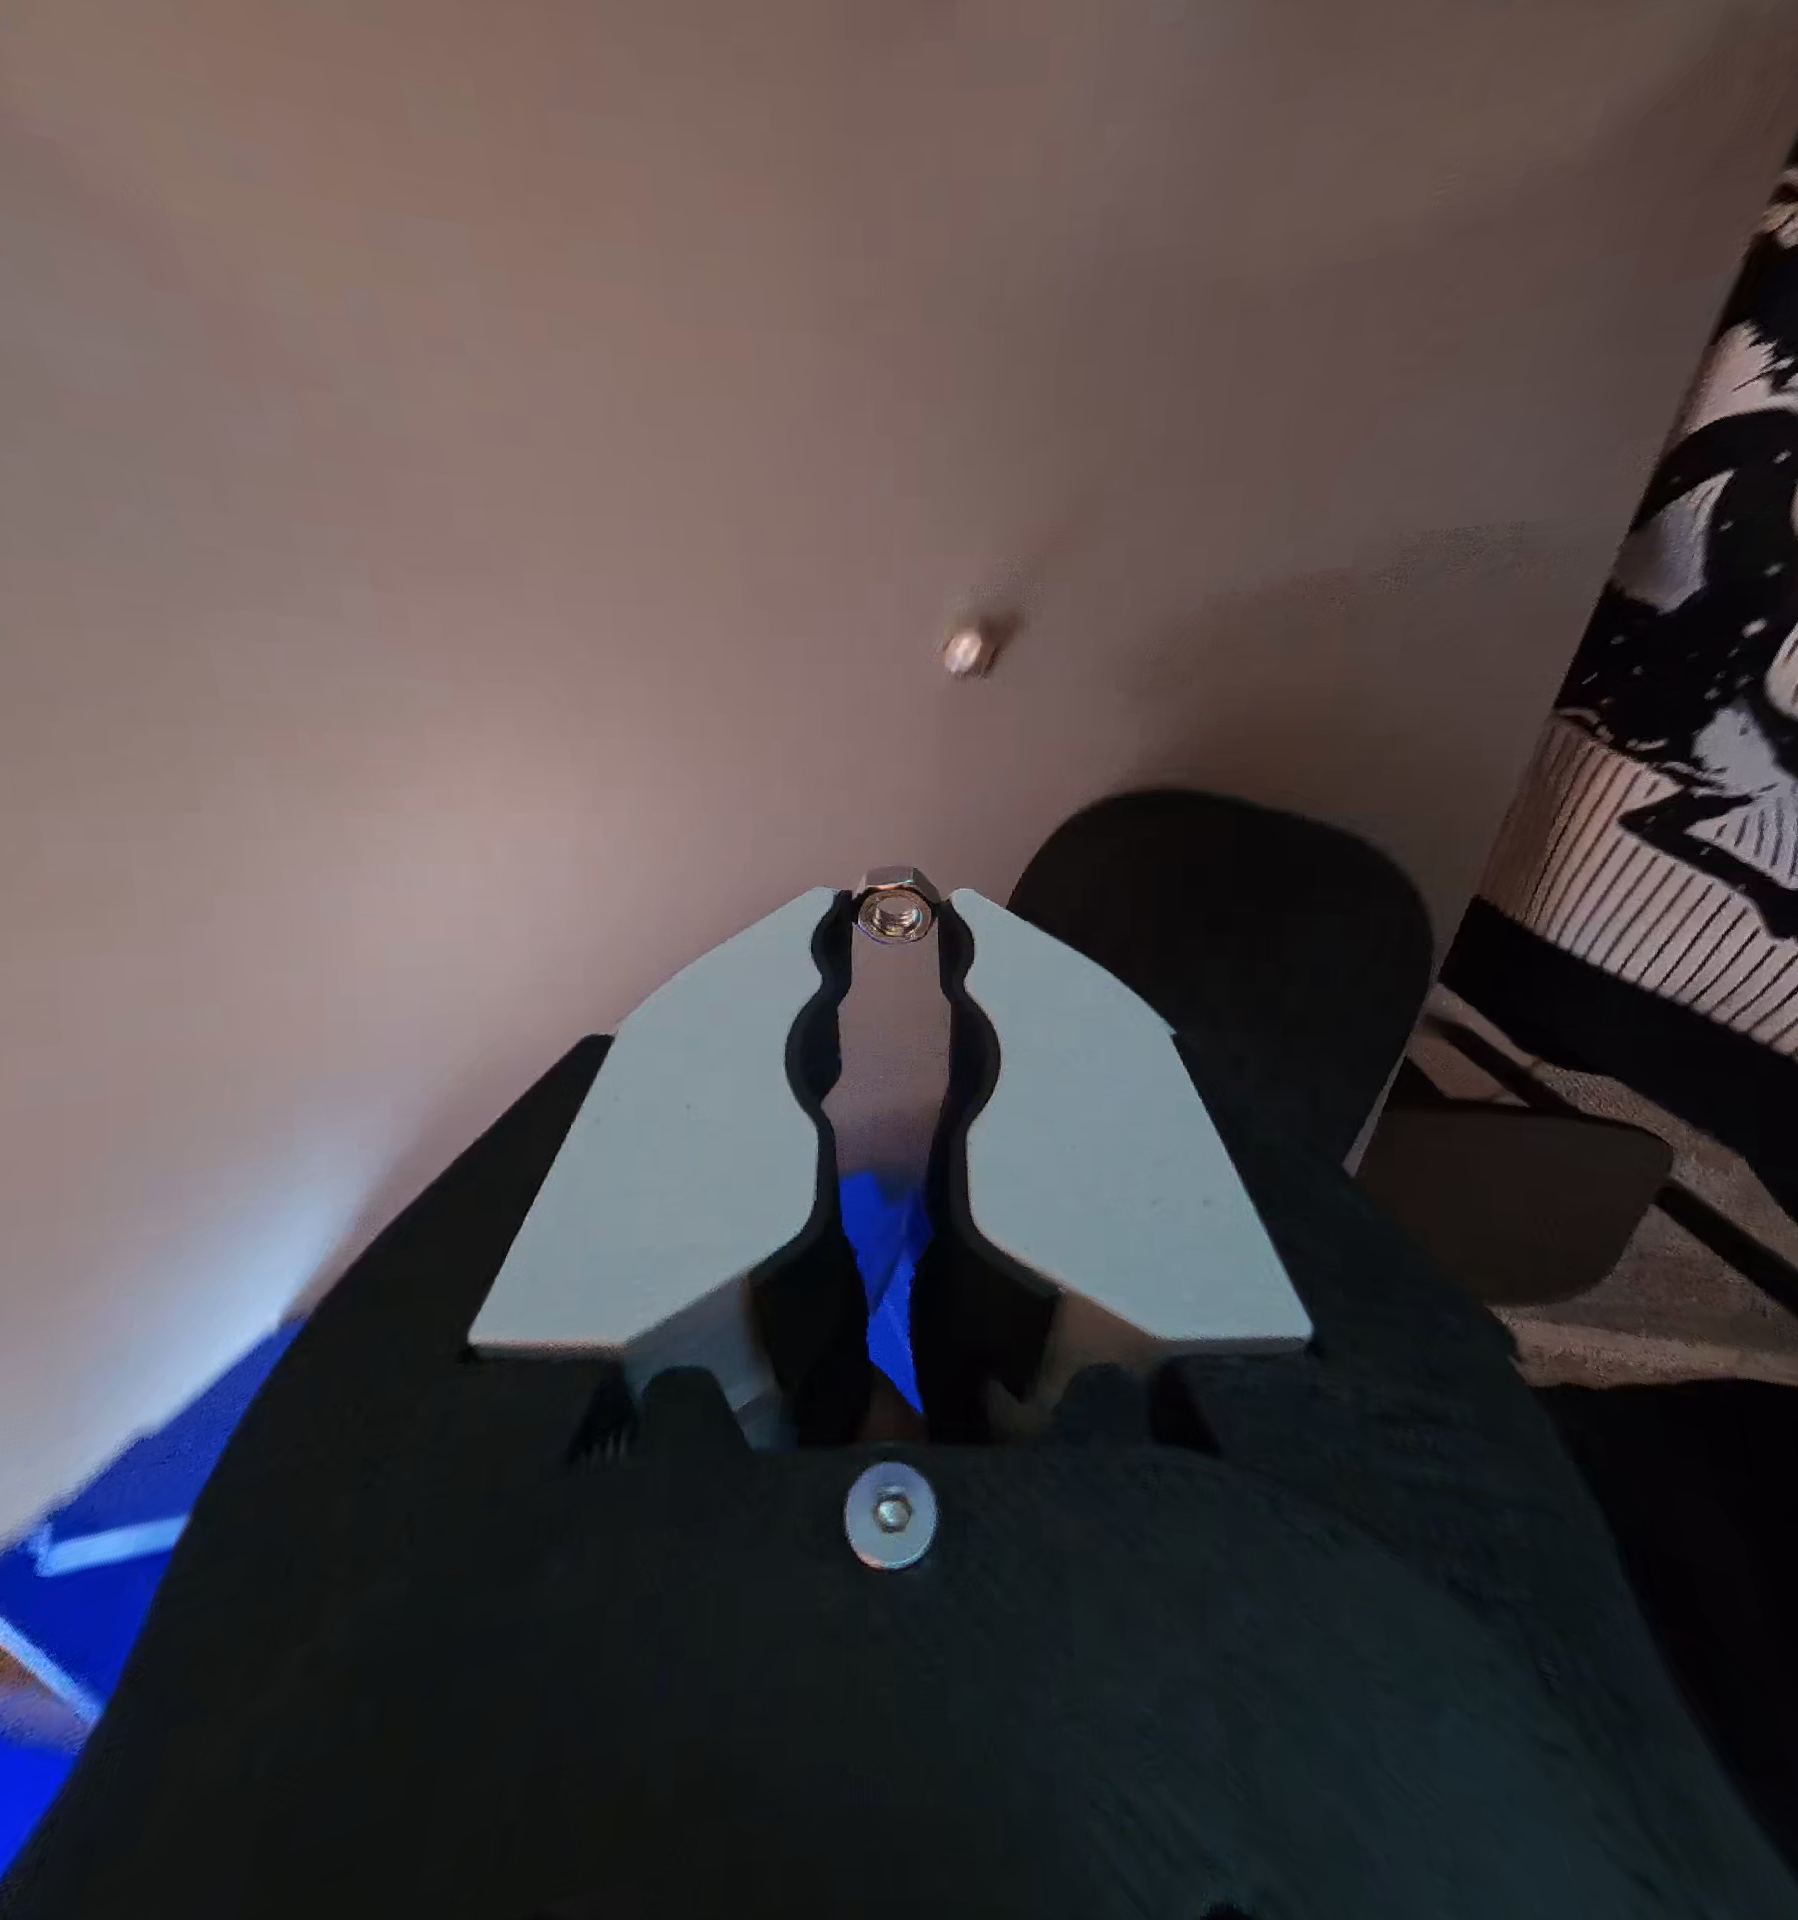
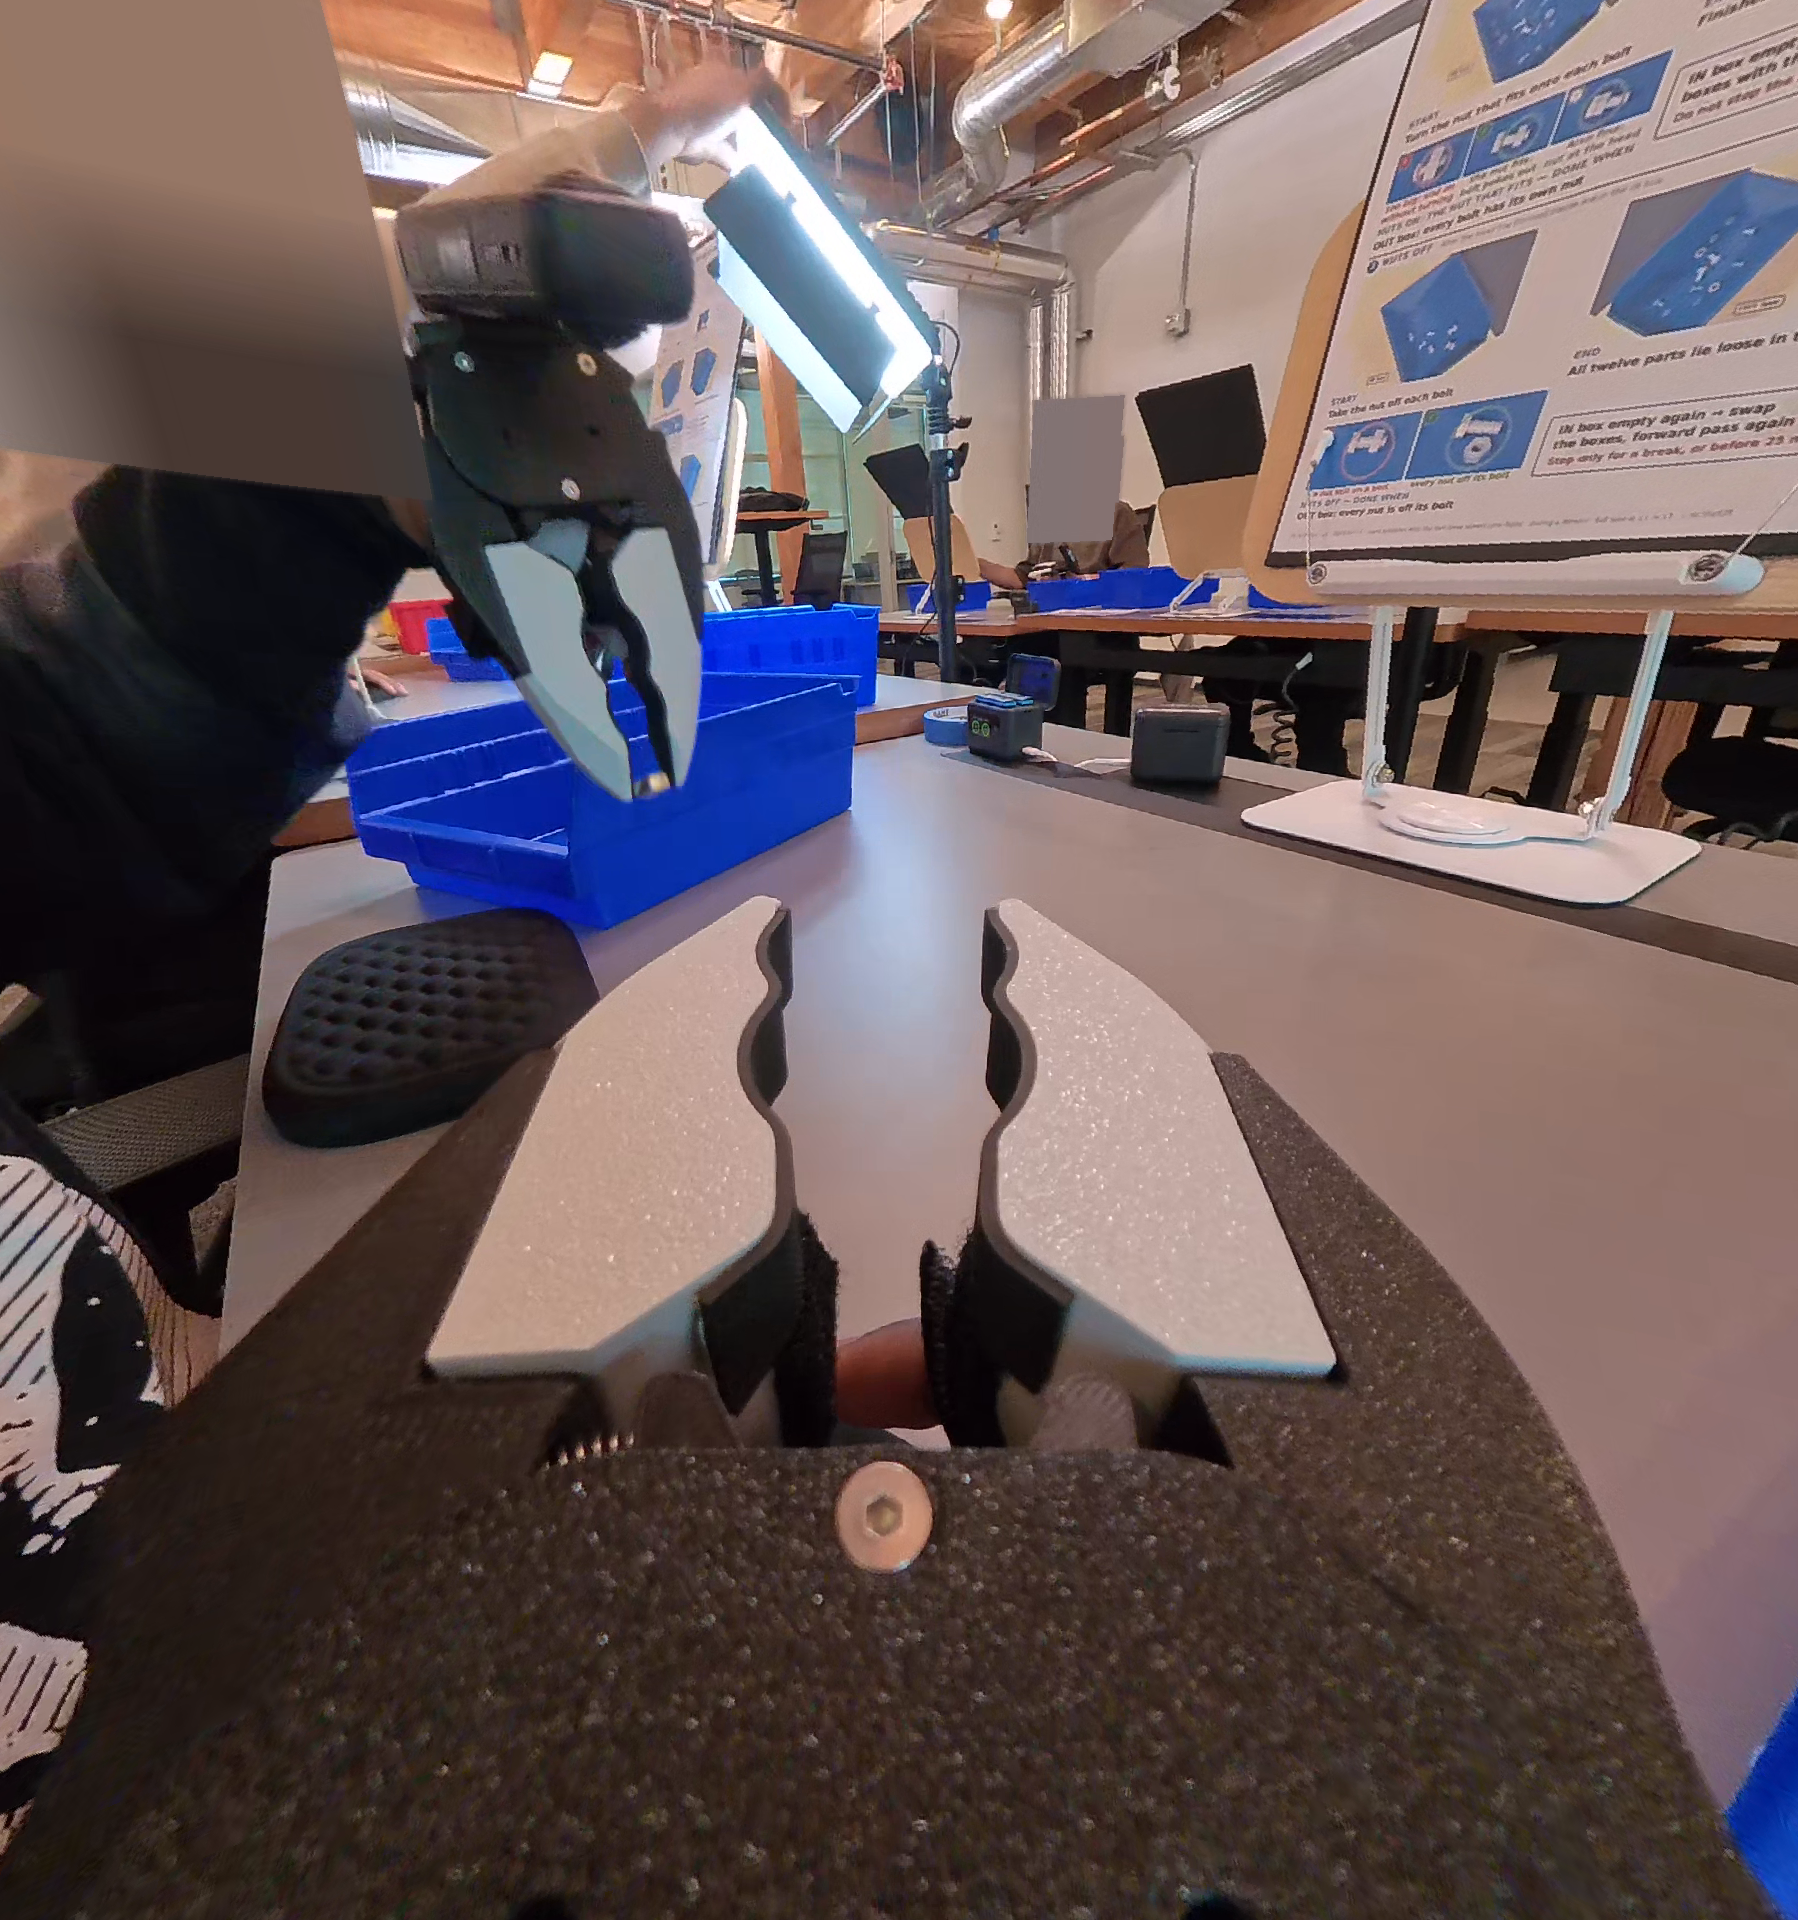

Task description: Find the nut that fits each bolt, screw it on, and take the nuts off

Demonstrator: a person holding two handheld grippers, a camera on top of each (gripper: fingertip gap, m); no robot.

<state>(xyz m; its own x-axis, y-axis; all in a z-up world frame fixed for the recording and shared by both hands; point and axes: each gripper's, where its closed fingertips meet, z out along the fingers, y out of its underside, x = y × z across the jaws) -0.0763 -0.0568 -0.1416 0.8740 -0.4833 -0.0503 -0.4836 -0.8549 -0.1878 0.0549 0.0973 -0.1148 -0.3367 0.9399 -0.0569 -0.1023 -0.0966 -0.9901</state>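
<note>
My left gripper [image 1: 893, 914] is clamped on a small silver hexagonal steel nut [image 1: 893, 916], pinched at the very tips of the black pads, threaded bore facing back toward my camera. In the right wrist view I see it raised above the grey tabletop [image 2: 1290, 1039], in front of the blue plastic bin [image 2: 562, 831], with the nut glinting at its tips. My right gripper [image 2: 887, 997] stands apart, jaws wide, nothing between them, low over the table.

A second small silver piece [image 1: 968, 646], blurred, lies on the table well beyond the held nut; I cannot tell whether it is a nut or a bolt head. A black perforated pad [image 2: 417, 1023] rests near the bin.

I judge the step in hand to be bringing this nut to a bolt. To do it well, I'd keep the tip pinch firm, since so little pad is on the nut, fetch the bolt with my right gripper, and line the bore square with the shank before turning, to avoid cross-threading.
</note>
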